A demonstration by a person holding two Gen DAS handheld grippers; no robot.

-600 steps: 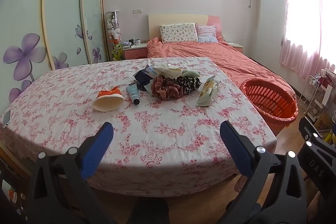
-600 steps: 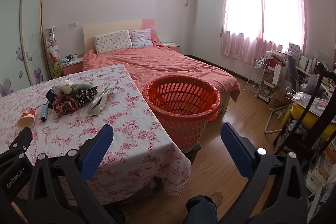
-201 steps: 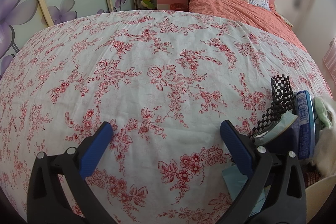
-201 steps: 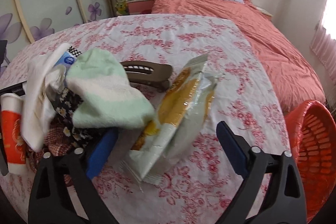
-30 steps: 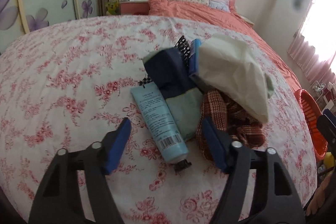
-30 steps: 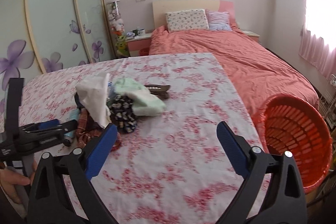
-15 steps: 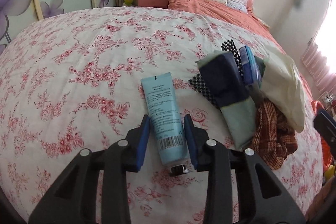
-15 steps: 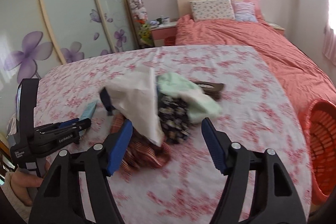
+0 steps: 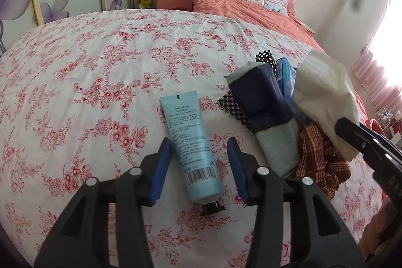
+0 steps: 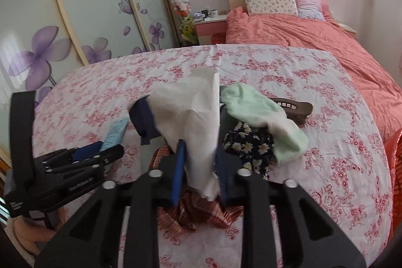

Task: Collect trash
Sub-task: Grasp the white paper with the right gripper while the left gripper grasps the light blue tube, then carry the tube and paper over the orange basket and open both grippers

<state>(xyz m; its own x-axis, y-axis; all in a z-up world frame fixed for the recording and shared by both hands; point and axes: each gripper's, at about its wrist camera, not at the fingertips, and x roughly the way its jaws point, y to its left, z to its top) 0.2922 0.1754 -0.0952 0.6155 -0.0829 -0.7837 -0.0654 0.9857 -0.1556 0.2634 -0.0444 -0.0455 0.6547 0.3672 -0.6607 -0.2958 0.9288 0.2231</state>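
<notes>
A light blue tube (image 9: 191, 148) with a black cap lies on the floral tablecloth (image 9: 100, 72). My left gripper (image 9: 199, 160) straddles the tube, its jaws narrowly open with small gaps on both sides. The tube also shows in the right wrist view (image 10: 115, 132). My right gripper (image 10: 199, 167) is closing around a crumpled white tissue (image 10: 191, 114) that lies on top of a pile; the pads look close to it or touching. The tissue also shows in the left wrist view (image 9: 324, 94).
The pile holds a navy pouch (image 9: 263, 97), a plaid cloth (image 9: 319, 157), a flowered black cloth (image 10: 248, 145), a mint green sock (image 10: 261, 117) and a brown hair clip (image 10: 294, 109). An orange basket (image 10: 395, 167) stands at the table's right edge. A bed (image 10: 314, 42) lies behind.
My left gripper has stayed around the tube, its jaws slightly wider than half a second ago. My right gripper has moved in to the pile and narrowed around the white tissue.
</notes>
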